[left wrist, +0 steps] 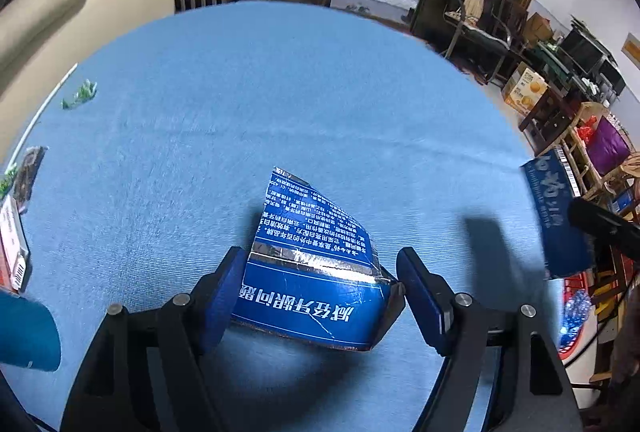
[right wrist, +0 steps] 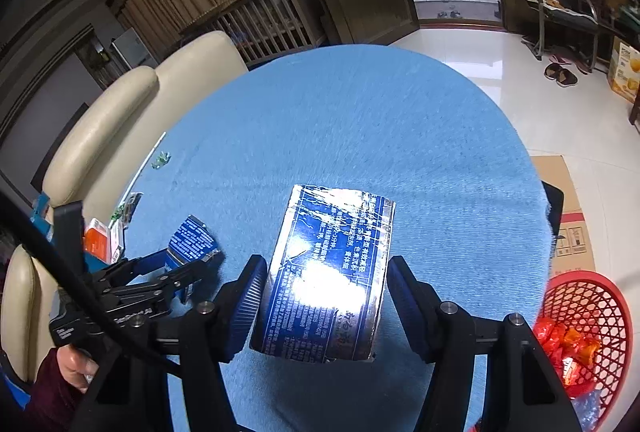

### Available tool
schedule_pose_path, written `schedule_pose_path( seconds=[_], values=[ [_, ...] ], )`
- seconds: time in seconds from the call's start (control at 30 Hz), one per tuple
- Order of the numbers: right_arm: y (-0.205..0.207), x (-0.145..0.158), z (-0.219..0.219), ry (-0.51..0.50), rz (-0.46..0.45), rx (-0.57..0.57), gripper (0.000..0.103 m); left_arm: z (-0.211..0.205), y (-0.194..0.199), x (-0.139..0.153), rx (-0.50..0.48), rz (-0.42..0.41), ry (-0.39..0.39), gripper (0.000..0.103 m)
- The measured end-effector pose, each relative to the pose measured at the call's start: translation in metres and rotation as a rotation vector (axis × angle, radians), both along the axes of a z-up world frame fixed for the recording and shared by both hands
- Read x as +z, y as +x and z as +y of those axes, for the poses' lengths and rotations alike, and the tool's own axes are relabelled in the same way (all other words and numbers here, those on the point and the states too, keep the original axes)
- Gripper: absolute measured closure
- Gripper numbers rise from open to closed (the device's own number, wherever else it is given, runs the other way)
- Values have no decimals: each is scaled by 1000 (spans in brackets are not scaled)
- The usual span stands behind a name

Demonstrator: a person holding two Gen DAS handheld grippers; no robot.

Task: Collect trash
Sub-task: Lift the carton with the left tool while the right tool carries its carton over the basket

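My left gripper [left wrist: 320,296] is shut on a torn blue carton piece [left wrist: 316,264] with white Chinese print, held just above the blue tablecloth [left wrist: 280,91]. My right gripper [right wrist: 322,296] is shut on a second, larger blue carton piece [right wrist: 328,272] with a shiny foil face. In the right wrist view the left gripper [right wrist: 188,264] and its carton piece [right wrist: 192,240] show at the left. In the left wrist view the right gripper's carton piece [left wrist: 556,216] shows at the right edge.
A red mesh basket [right wrist: 592,296] with orange wrappers stands on the floor at the table's right. A green wrapper [left wrist: 80,95], a thin white stick [right wrist: 148,163] and an orange-and-white packet [right wrist: 100,240] lie at the table's left. A cream sofa [right wrist: 132,119] stands behind, a cardboard box [right wrist: 568,216] on the floor.
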State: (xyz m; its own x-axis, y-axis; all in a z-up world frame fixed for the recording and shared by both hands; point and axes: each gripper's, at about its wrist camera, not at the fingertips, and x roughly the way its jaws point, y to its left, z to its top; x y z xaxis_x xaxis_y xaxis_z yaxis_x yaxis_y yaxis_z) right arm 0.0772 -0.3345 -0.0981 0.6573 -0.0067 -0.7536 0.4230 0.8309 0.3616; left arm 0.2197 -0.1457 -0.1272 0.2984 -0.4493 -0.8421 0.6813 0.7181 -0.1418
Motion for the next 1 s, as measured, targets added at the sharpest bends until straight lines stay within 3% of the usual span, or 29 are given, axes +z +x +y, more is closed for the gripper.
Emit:
schedule_pose_path(
  seconds=[0.3,0.57,1.0],
  values=[
    [-37,16,-9,-3,-46,-34,38,-21,-63,45,-96,-61,-56,25],
    [-95,26,-24,1,-91,-98,38,-39,-121,85,-184,-129,-73,25],
    [-182,29,-58,22,-138,-199,38,-77,-197,104,-258,-227,-26,25]
  ],
)
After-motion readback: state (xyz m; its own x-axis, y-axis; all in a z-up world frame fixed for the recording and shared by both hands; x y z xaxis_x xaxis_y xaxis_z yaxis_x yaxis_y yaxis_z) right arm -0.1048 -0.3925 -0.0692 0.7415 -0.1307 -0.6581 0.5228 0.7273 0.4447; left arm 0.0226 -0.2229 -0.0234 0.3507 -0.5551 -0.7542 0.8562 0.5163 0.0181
